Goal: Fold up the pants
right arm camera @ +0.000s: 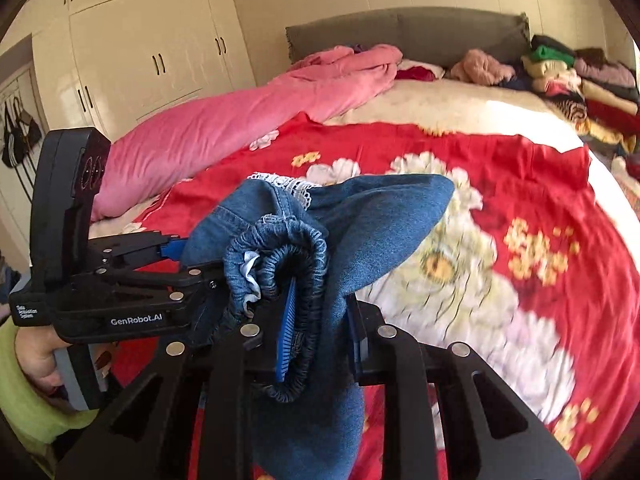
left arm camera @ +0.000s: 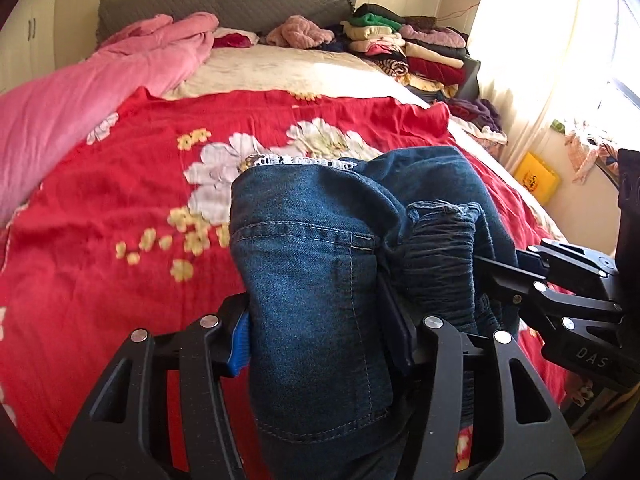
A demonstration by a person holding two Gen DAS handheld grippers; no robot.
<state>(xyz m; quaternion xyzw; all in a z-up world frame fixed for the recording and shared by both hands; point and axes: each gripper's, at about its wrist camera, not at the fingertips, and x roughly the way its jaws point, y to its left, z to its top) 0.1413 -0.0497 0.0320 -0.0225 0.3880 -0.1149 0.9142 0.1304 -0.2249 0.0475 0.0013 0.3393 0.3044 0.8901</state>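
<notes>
Lime-green sleeve [right arm camera: 24, 392], black hand-held gripper [right arm camera: 320, 320]

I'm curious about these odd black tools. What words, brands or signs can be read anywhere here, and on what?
"GenRobot.AI": white print on the side of the left gripper.
"DAS": partial lettering on the right gripper, cut off at the frame edge.
Small white label on the left gripper's rear: too small to read.
Yellow box by the wall: red print, too blurred to read.

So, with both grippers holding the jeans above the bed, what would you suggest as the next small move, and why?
Probably draw the two grippers apart to stretch the waistband flat. The left gripper is shut on a thick bunch of the jeans and the right gripper on the elastic waistband, close together, so the denim hangs crumpled over the red floral bedspread; it looks too bunched to fold yet.
</notes>
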